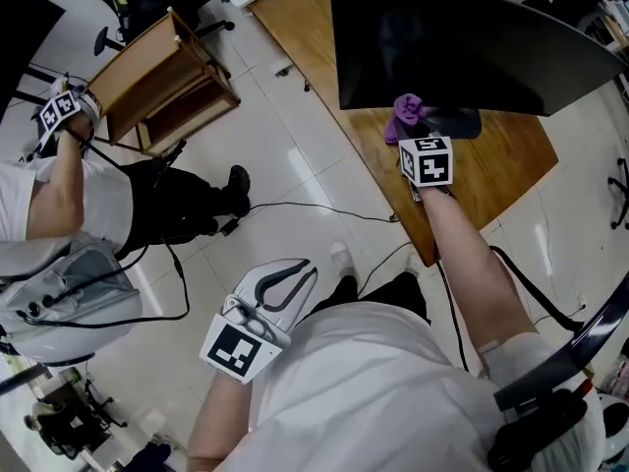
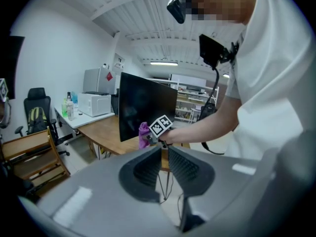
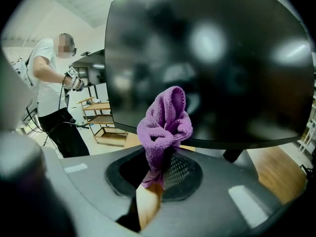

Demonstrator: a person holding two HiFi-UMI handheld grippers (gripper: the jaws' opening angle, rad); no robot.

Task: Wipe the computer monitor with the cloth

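- The left hand-held gripper (image 1: 295, 278) hangs low at the bottom centre of the head view, close to the body. Its own view shows the jaws drawn together to a thin slit with nothing between them.
- The right hand-held gripper (image 1: 418, 138) reaches forward, right of centre. Its jaws are clamped on the purple cloth (image 3: 165, 120), which bunches up in a loose knot above the tips.
- The cloth sits at the bottom edge of the dark monitor (image 1: 462, 47), toward the screen's lower left corner in the head view. I cannot tell whether it presses on the glass or is just short of it.
- The monitor rests on its stand (image 1: 457, 123) on the wooden worktop (image 1: 314, 28) at the top of the frame.
- The step in hand looks like the start of the wiping.
  - The grip should be kept firm so the bunch does not slip out.
  - A broad fold of cloth should lead, with the hard jaw tips kept off the screen.
  - Pressure should be light, since a panel on one stand may rock or tilt back.
  - Overlapping strokes from this lower edge up and across would cover the whole screen.
  - The idle left gripper could brace the monitor's edge.
- Farther off, at the left of the head view, another person (image 1: 59, 205) stands by a wooden shelf unit (image 1: 162, 82), well apart from the work.
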